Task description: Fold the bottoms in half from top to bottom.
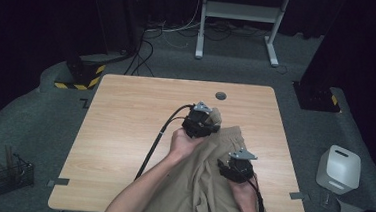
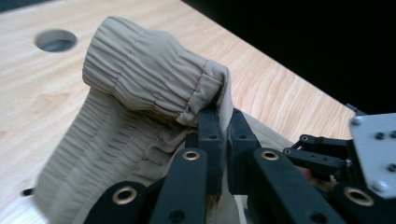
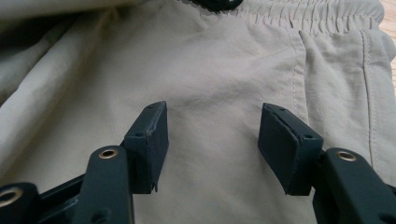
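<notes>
The trousers (image 1: 205, 182) lay in the lower middle of the high view, spread over the bench (image 1: 124, 126) and running off its near edge at the bottom of the frame; their waistband (image 2: 144, 70) sat at the upper end, just right of centre. The left tongs (image 1: 201, 121) stood at that upper end, jaws closed tight on a fold of the waistband; in the left gripper view the gathered elastic bulged up and to the left of the left tongs (image 2: 223, 135), with the pinched edge rising between the two black jaws. The right tongs (image 1: 237, 164) hovered lower right over the cloth, jaws spread wide and holding nothing; in the right gripper view flat beige cloth (image 3: 210, 93) showed between the jaws of the right tongs (image 3: 212, 140), a stitched pocket seam (image 3: 299, 70) at the upper right, and whether the tips touched the cloth I cannot tell.

A round hole (image 1: 221, 96) sat in the bench above the left tongs, well apart; a white box (image 1: 338, 169) stood on the floor at the right; a wire basket (image 1: 9, 176) at the lower left; a white frame (image 1: 239, 19) at the top; nothing lay between tongs and cloth.

The trousers' long axis ran from the bottom of the frame up and slightly right, waistband toward the far side.
</notes>
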### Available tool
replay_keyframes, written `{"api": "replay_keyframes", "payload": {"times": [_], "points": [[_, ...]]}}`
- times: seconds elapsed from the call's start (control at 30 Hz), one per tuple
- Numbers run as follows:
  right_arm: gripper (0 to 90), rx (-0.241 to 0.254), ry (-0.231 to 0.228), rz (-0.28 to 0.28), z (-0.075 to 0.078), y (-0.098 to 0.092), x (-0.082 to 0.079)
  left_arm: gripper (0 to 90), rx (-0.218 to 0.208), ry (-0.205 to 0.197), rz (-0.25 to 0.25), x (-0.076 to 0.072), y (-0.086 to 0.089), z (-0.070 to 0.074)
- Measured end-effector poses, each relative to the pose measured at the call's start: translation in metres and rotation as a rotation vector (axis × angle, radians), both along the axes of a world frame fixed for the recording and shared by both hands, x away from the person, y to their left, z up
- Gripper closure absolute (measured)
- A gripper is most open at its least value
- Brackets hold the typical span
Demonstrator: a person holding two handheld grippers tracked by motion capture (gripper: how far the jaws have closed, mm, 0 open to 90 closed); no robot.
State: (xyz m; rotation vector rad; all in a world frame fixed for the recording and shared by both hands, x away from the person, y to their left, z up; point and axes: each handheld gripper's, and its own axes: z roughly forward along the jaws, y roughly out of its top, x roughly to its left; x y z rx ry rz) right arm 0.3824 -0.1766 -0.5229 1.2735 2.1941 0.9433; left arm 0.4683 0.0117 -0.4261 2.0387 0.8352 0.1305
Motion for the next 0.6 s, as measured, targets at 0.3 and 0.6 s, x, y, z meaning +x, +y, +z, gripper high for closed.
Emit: {"api": "replay_keyframes", "payload": {"times": [0.3,0.6], "points": [[42.5,0.003,0.002,0.000,0.000,0.000,0.000,80.6,0.062,0.069,-0.015,0.011,-0.030,-0.034],[42.1,-0.005,-0.004,-0.002,0.000,0.000,0.000,48.6,0.077,0.058,-0.013,0.000,-0.028,-0.032]]}}
